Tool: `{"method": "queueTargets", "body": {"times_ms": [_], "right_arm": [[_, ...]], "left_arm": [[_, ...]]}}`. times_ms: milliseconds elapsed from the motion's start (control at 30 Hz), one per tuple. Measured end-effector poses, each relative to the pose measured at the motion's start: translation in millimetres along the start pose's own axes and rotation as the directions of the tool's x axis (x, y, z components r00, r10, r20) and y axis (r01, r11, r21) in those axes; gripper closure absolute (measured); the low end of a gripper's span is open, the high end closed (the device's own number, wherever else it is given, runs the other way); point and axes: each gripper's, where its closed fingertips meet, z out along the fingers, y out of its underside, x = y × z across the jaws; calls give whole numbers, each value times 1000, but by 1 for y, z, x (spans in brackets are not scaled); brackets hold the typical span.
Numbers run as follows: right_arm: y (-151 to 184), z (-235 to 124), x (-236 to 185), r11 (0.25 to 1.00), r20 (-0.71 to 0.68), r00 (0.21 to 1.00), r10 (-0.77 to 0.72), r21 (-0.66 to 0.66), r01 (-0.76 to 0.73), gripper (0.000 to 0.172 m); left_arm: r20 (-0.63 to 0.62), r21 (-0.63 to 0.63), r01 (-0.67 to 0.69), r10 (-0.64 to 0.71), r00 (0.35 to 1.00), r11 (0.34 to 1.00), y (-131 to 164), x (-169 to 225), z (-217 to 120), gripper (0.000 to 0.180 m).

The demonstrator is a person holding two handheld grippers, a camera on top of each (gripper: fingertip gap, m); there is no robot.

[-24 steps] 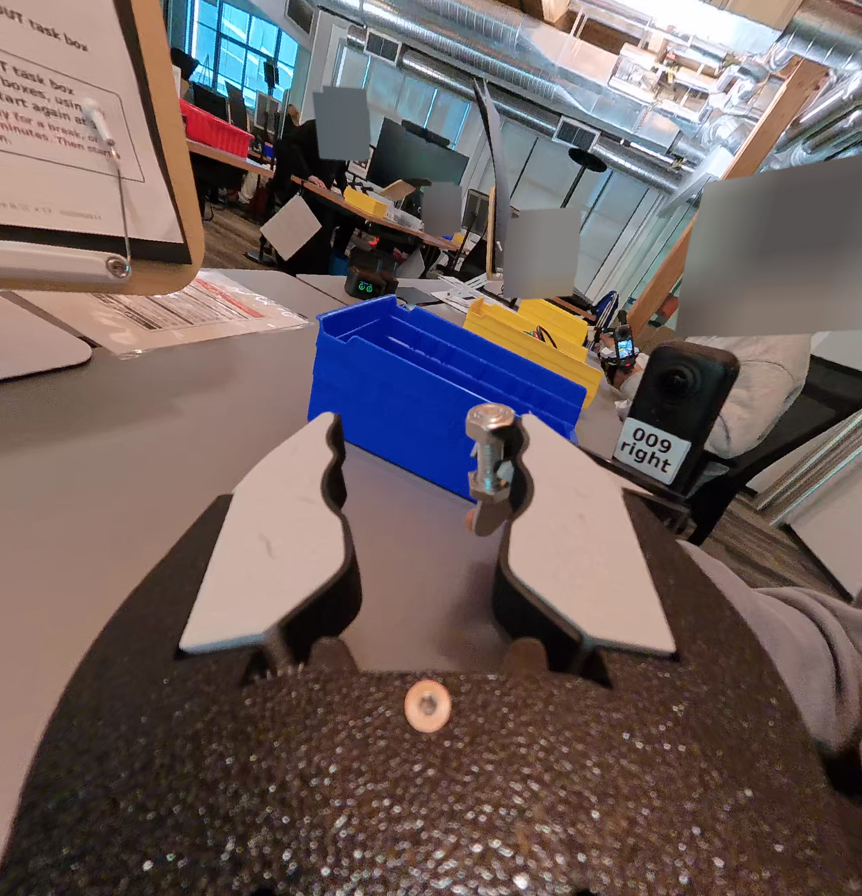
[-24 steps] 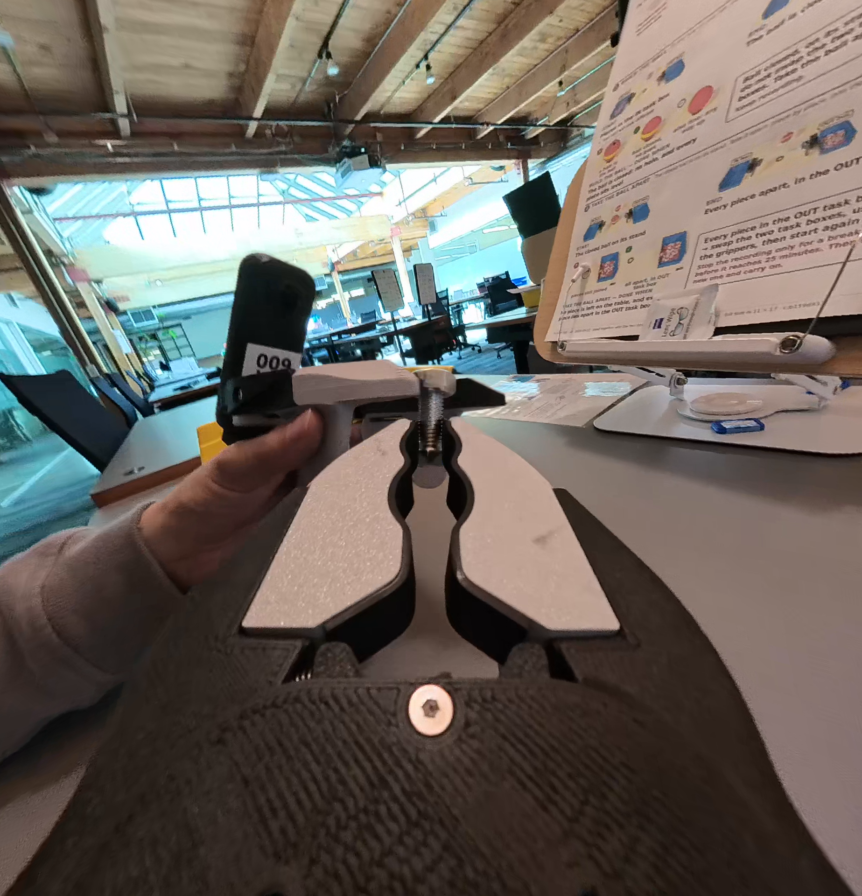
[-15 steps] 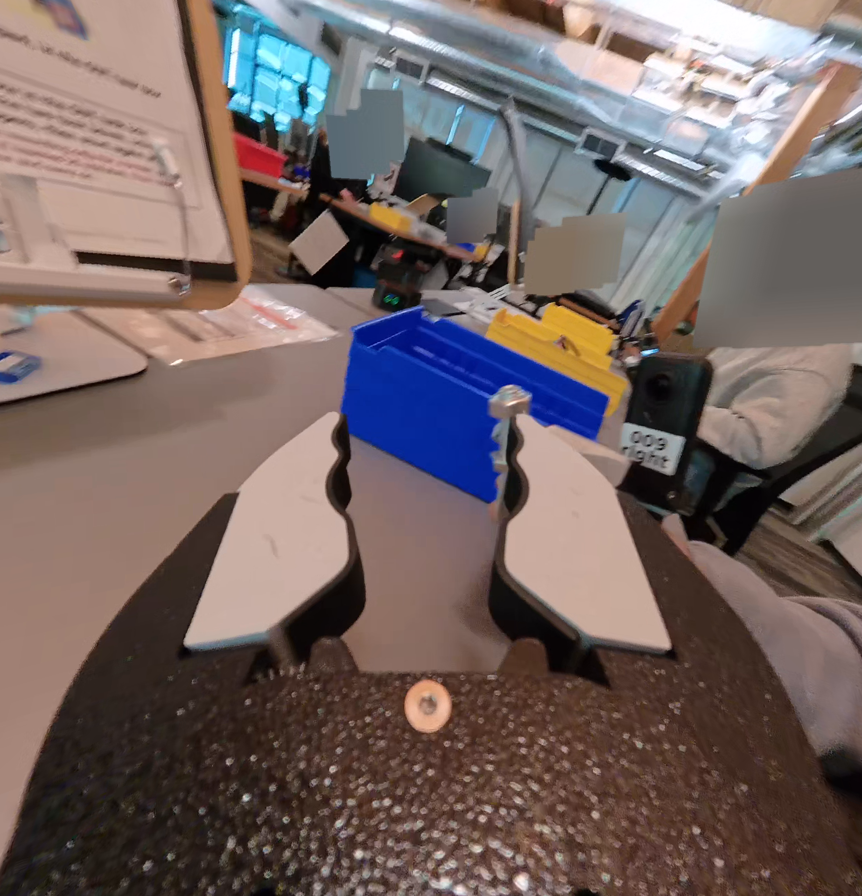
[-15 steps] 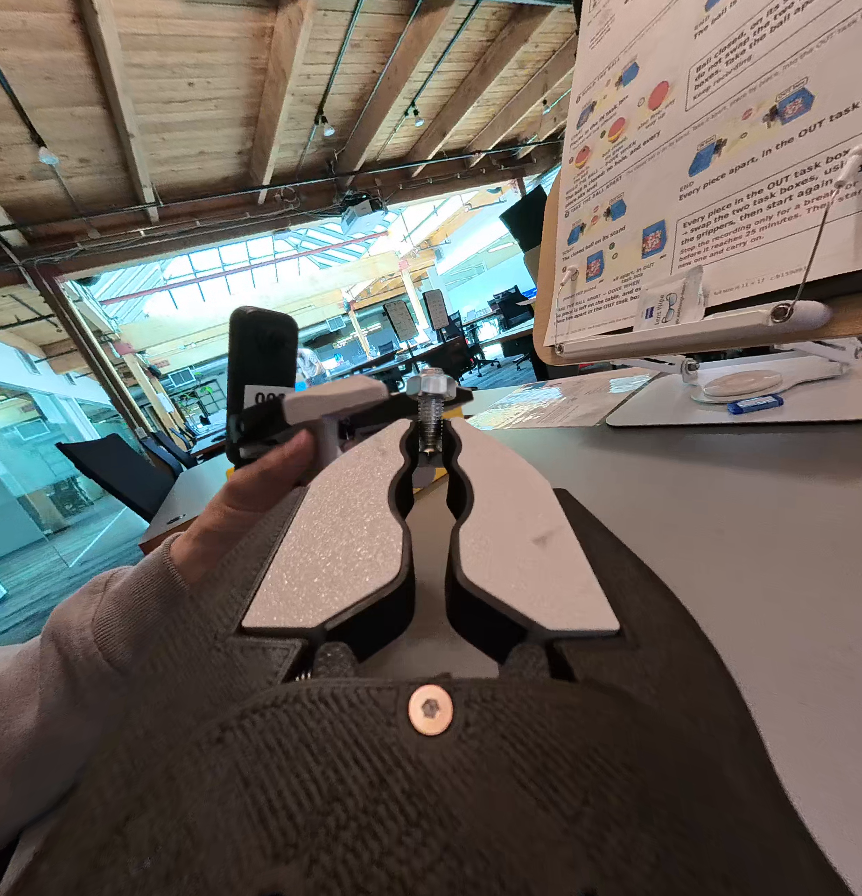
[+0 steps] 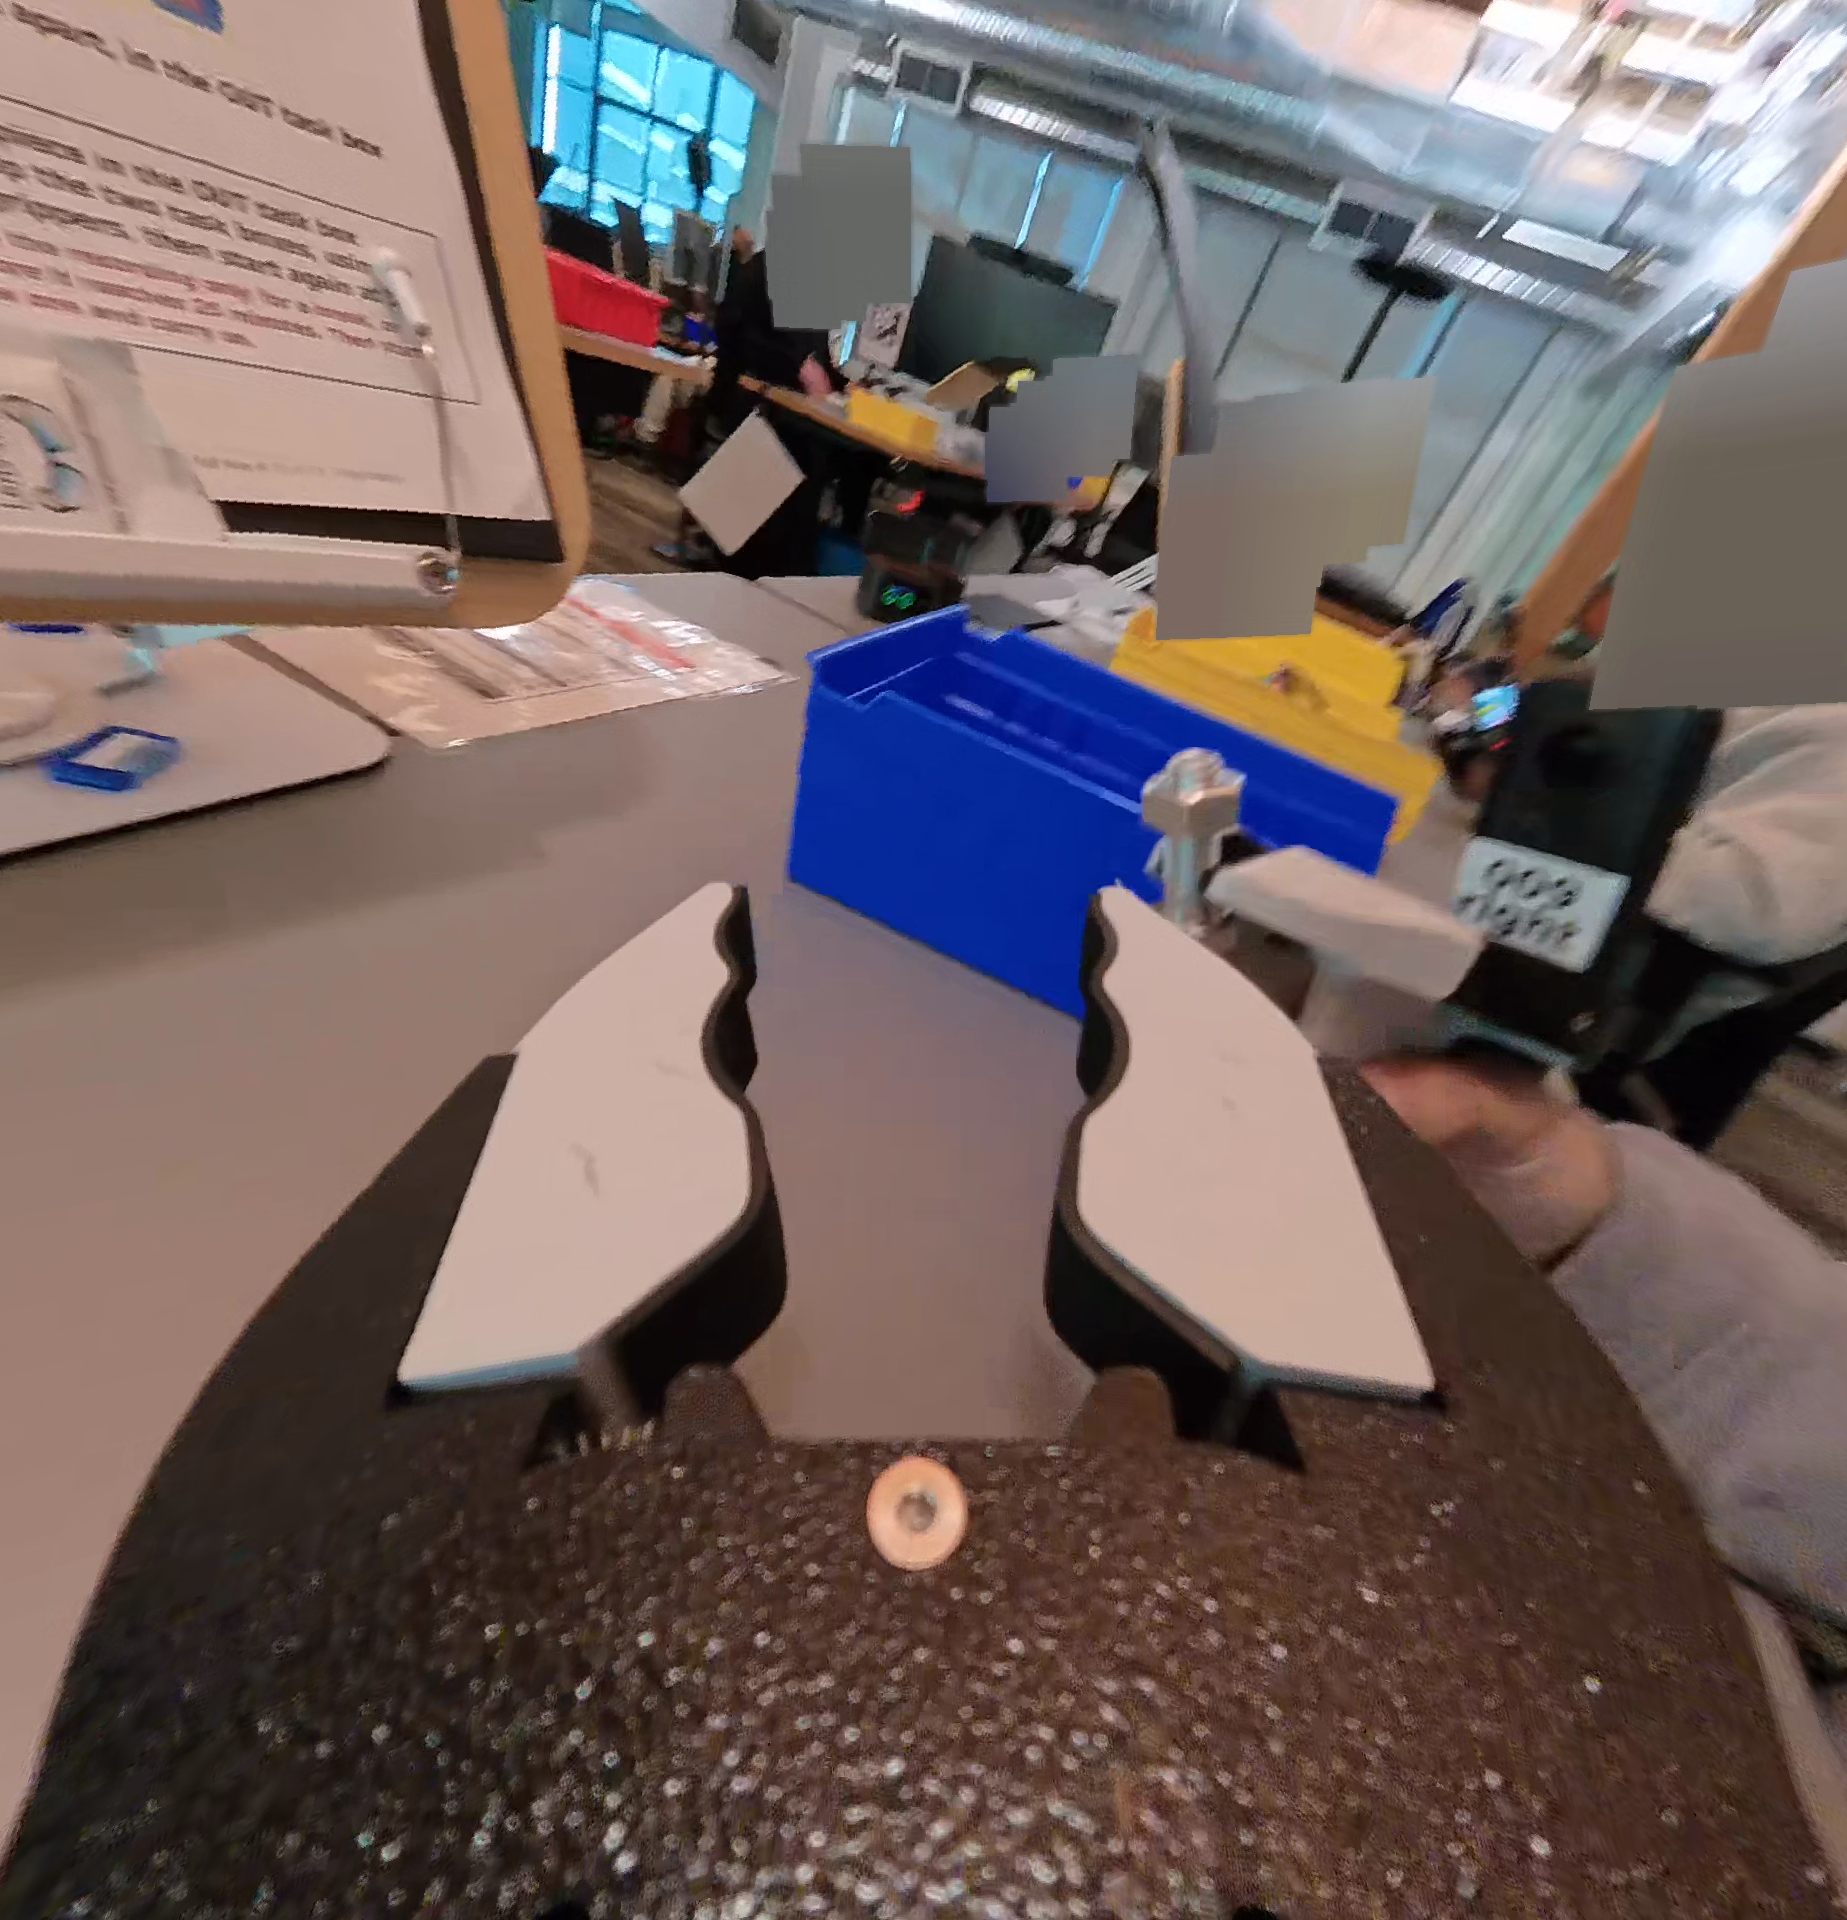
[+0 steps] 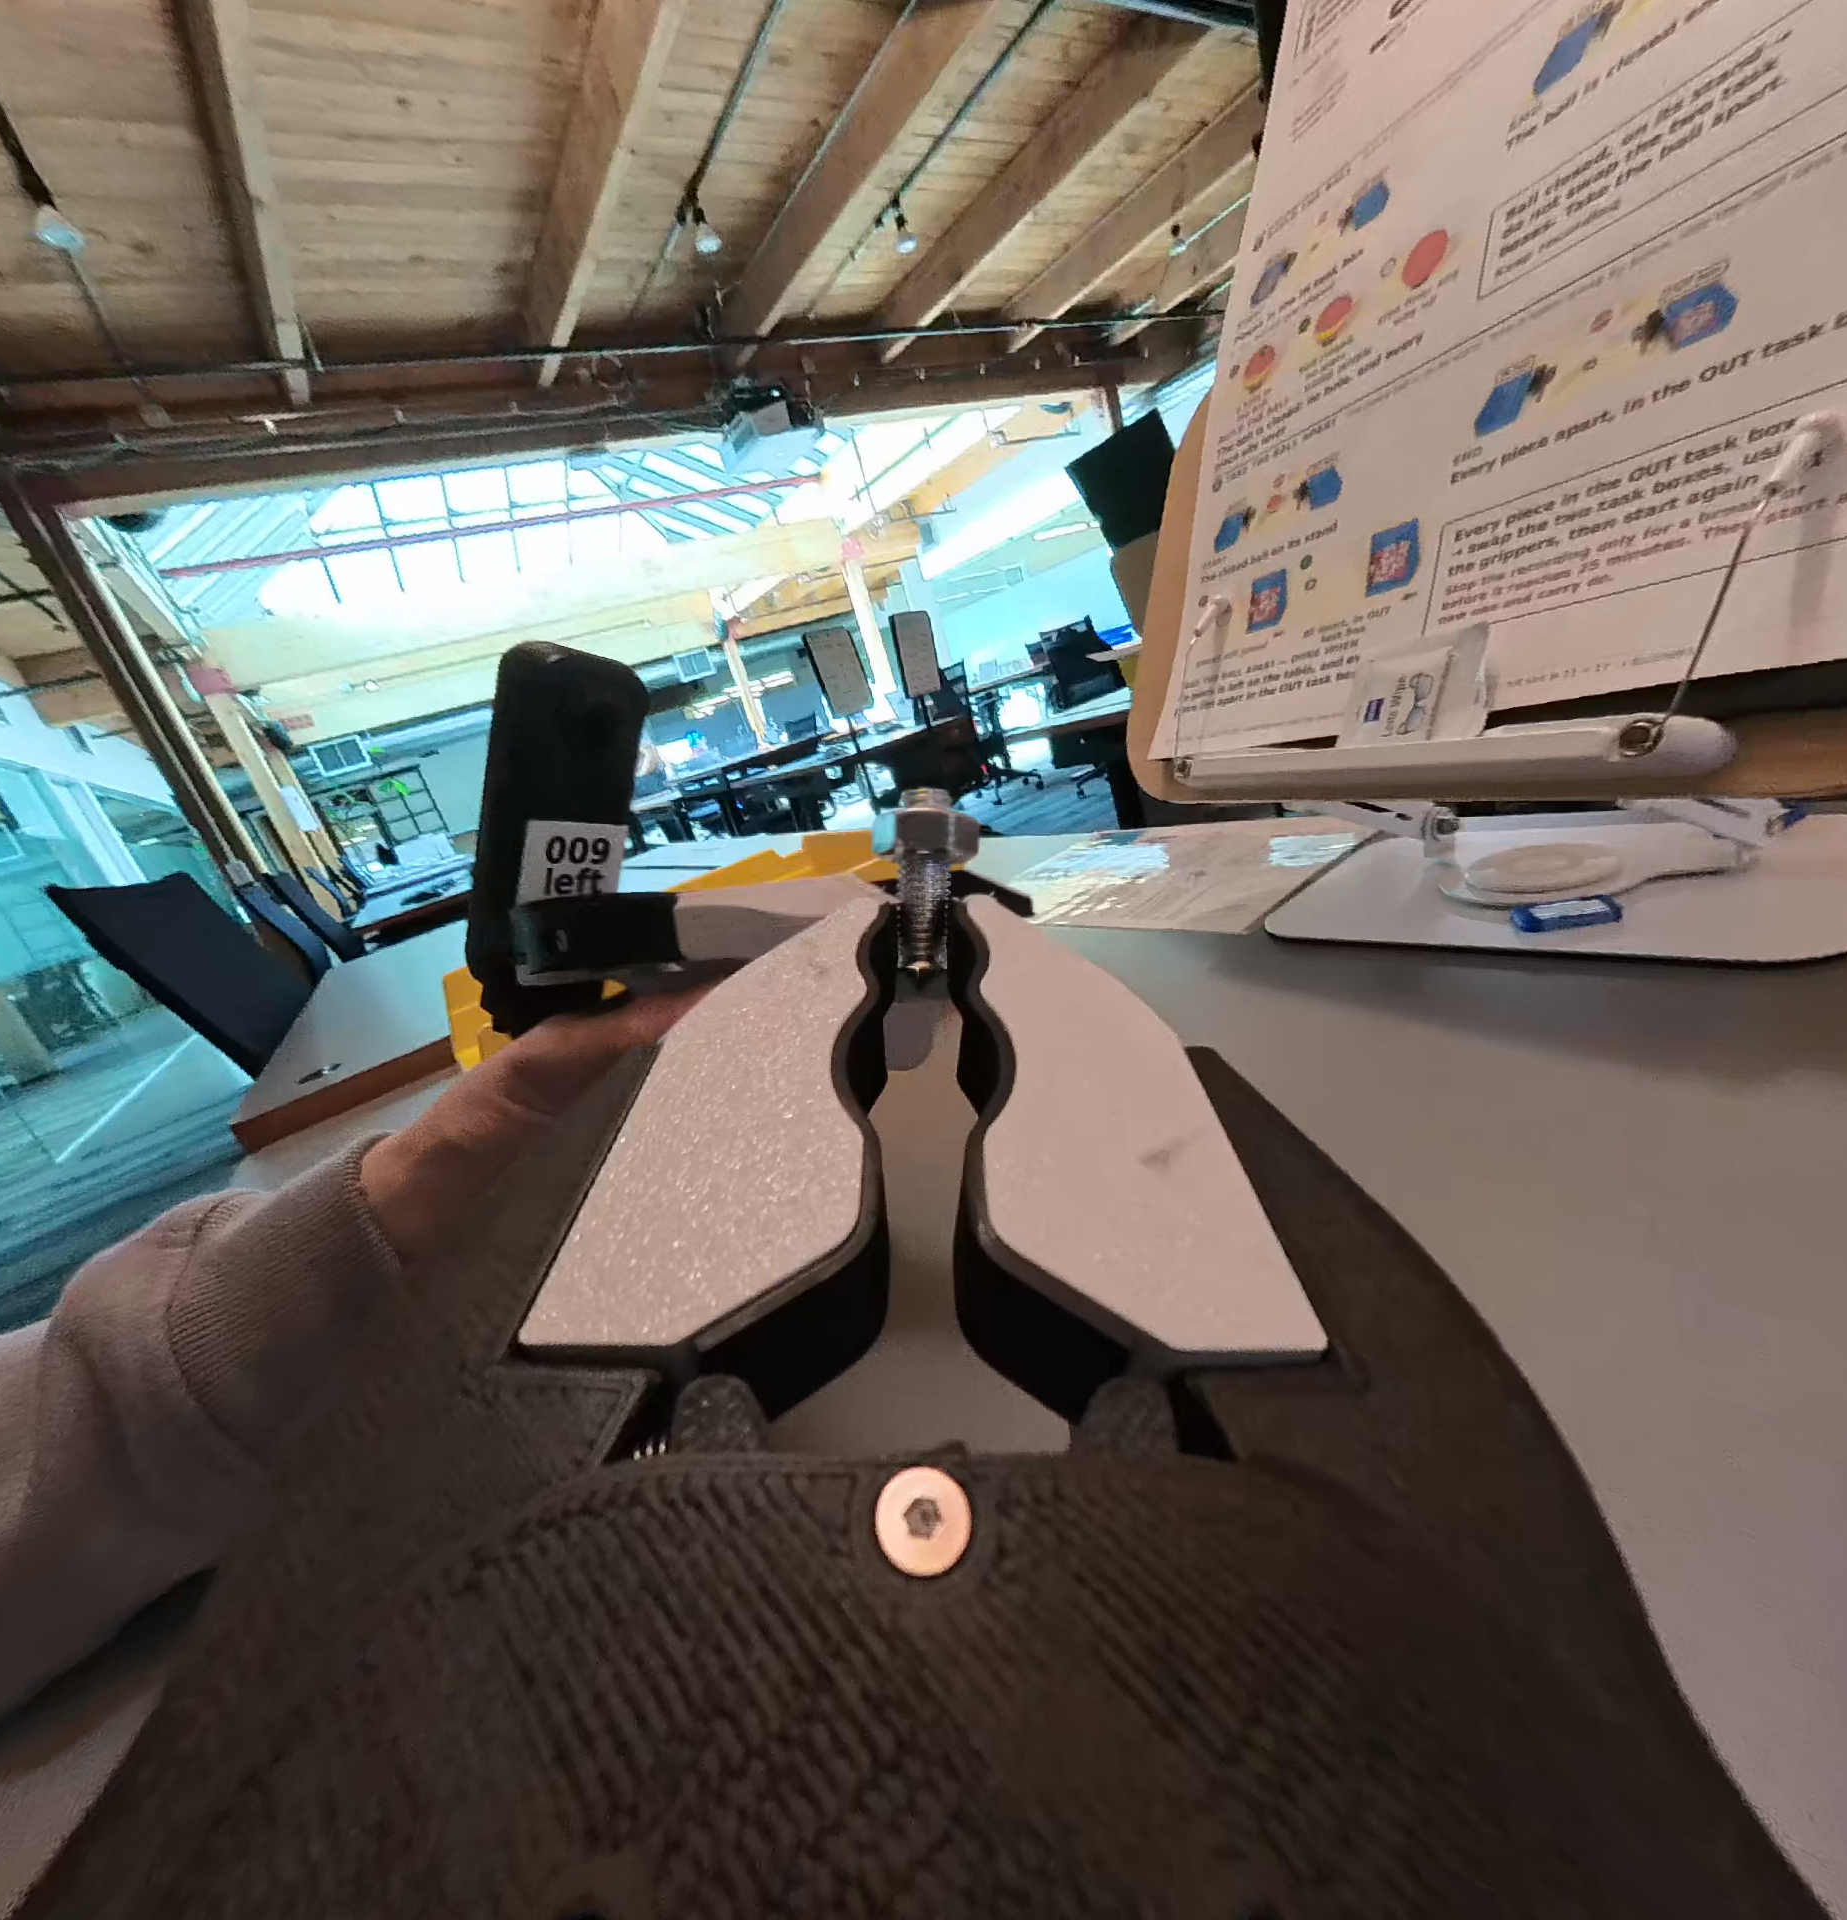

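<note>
A bolt [image 6: 924, 894] is pinched by its threads between the right gripper [image 6: 924, 940] pads, long axis upright, nut end up, tip down. The left gripper [image 5: 914, 935] is spread wide with nothing inside, just left of the bolt. A blue bin [image 5: 960, 821] sits right behind the bolt on the table [image 5: 275, 987], a yellow bin [image 5: 1303, 665] past that.

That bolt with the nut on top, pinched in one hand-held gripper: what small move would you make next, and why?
Probably slide the open left hand-held gripper right, around the nut: the right one clamps only the bolt threads.
</note>
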Motion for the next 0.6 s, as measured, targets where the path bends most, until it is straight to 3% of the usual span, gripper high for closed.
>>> {"method": "queueTargets", "body": {"times_ms": [167,367,600], "right_arm": [[-8,-1,-2,1000,7,1000,10,1,-10,163],[-21,-4,-15,1000,67,998,-7,-29,9,163],[-68,-28,-21,1000,116,993,-2,-30,5,163]], "left_arm": [[55,43,-26,24,998,999,2,-9,-3,116],[178,-28,-172,175,968,985,22,-26,-1,115],[205,-85,-283,294,933,955,29,-23,3,111]]}}
